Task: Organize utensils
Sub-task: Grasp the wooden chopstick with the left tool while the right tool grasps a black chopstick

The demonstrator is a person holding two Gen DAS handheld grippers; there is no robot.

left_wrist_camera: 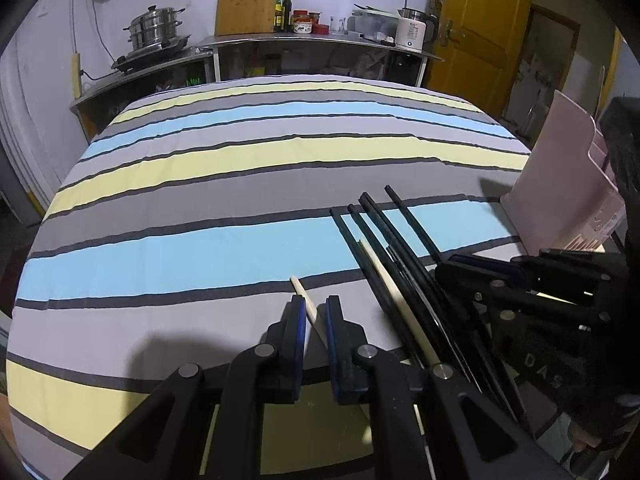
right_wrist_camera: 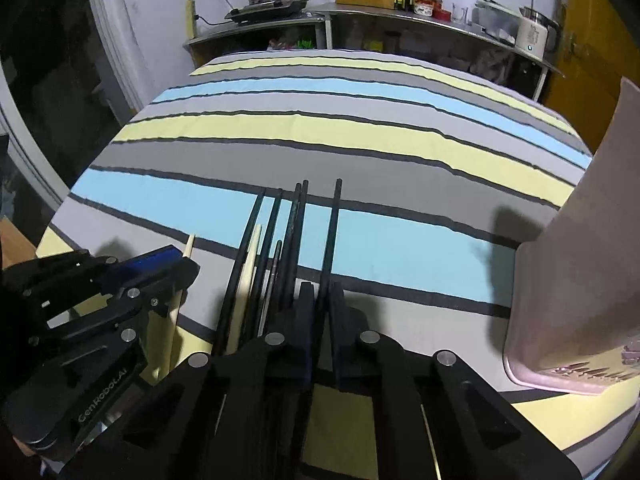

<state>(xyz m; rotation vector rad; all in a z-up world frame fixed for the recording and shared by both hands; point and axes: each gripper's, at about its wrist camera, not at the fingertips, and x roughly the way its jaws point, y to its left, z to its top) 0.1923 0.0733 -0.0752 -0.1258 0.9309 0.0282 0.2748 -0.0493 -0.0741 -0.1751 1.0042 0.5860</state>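
the left gripper [left_wrist_camera: 316, 316] has its blue-padded fingers narrowly spread around a pale wooden chopstick [left_wrist_camera: 306, 302] lying on the striped blue, yellow and grey cloth [left_wrist_camera: 180, 248]; actual contact cannot be told. the right gripper [right_wrist_camera: 322, 300] pinches a black chopstick [right_wrist_camera: 334, 224] beside the loose black chopsticks [right_wrist_camera: 280, 236]. a pink plastic holder [right_wrist_camera: 580, 280] stands at the right.
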